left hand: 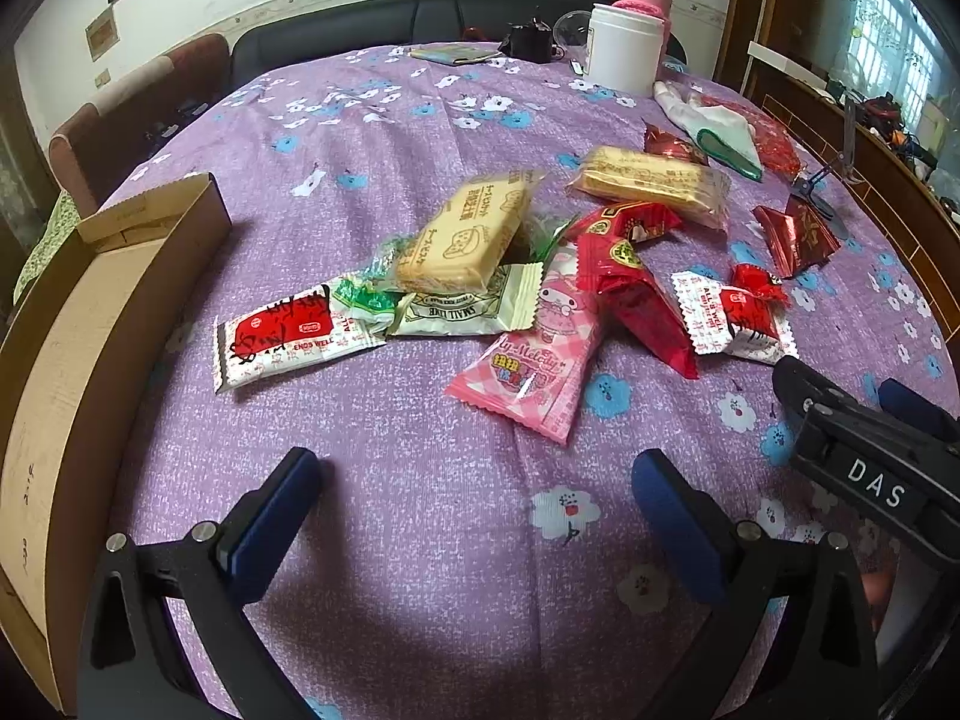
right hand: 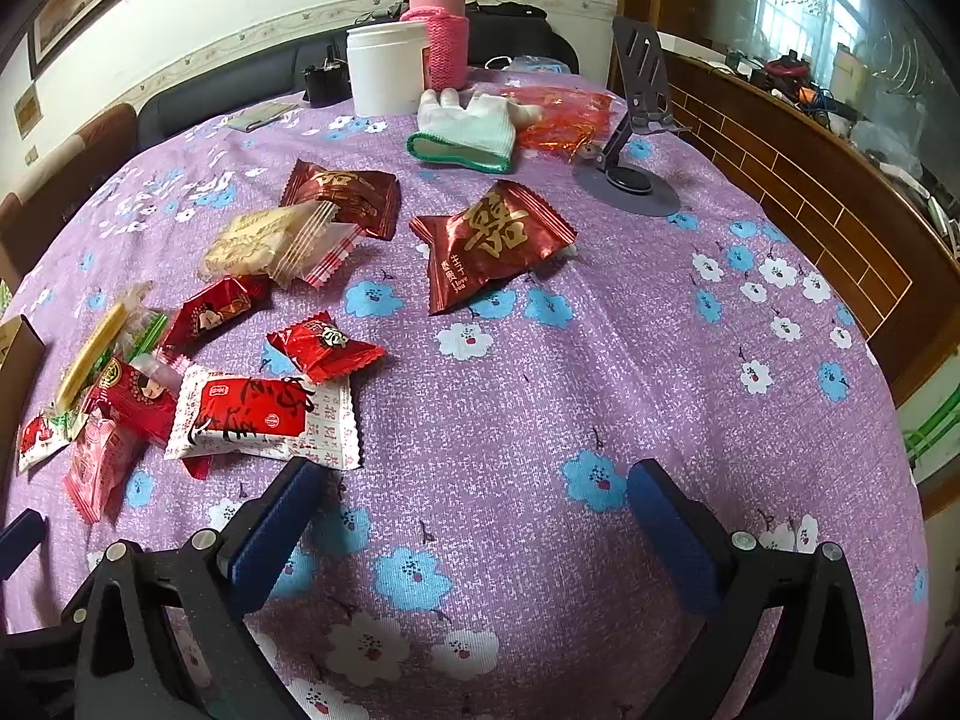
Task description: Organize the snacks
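Blue-padded and spread wide, our left gripper (left hand: 477, 516) hovered over bare purple tablecloth (left hand: 420, 420) near the table's front edge, holding nothing; our right gripper (right hand: 474, 525) was just as wide open and empty, hanging over the cloth beside the pile's right-hand end. We judged both were poised that way so either could drop onto a packet without first opening.

Just beyond the left gripper lay the pink packet (left hand: 531, 360) and the red-and-white wafer packet (left hand: 288, 336), flat and easiest to pinch by an edge. Behind them the snacks were heaped mid-table: a cream biscuit pack (left hand: 465, 237) tilted on top of a green-and-white wrapper (left hand: 462, 312), with red packets (left hand: 630, 276) overlapping to its right, so the top ones would have to go first. The cardboard box (left hand: 90, 324) stood open at the table's left edge, close to the heap, probably as the place to sort into.

Farther right, a dark red packet (right hand: 489, 240) lay apart. At the far edge stood a white tub (right hand: 387, 66), a pink flask (right hand: 441, 30) and a glove (right hand: 468, 129).
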Tool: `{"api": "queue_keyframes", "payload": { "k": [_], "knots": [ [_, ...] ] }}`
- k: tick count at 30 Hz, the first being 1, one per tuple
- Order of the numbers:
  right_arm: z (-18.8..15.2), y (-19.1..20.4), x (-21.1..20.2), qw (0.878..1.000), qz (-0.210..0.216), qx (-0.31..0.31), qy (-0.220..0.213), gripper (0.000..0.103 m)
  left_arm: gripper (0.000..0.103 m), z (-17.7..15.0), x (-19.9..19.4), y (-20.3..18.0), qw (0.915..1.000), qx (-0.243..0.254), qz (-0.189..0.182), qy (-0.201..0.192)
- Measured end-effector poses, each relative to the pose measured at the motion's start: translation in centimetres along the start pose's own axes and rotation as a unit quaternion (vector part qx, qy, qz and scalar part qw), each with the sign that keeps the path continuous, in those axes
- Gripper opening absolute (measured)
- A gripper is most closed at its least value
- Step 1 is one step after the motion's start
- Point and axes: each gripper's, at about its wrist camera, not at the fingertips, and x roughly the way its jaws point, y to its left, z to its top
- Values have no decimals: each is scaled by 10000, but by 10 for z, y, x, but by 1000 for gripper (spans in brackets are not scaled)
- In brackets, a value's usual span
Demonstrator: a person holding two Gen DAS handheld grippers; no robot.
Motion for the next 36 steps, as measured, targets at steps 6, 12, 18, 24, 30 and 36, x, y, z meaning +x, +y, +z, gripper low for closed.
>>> {"api": "queue_keyframes", "payload": {
  "k": [6, 12, 18, 24, 30, 36],
  "knots": [
    [-3, -1, -2, 9996, -97, 208, 163, 102, 103, -2, -1, 0, 10000, -1, 5, -13],
    [-11, -2, -8, 9996, 60, 19, 285, 102, 103, -1, -1, -1, 10000, -52, 59, -4],
    [-13, -3, -10, 9995, 87, -3, 301, 102, 103, 0, -1, 0, 9999, 73, -59, 60],
    [-19, -5, -15, 9987, 270, -274, 337, 102, 103, -7, -22, 22, 9952, -176, -919, 282],
    [-30, -7, -23, 9976, 390, -463, 320, 102, 103, -16, -65, 68, 9799, -1050, -1661, -358],
    [-36, -7, -28, 9980, 340, -409, 344, 102, 103, -38, -57, 78, 9647, -1040, -2306, 738]
  ]
}}
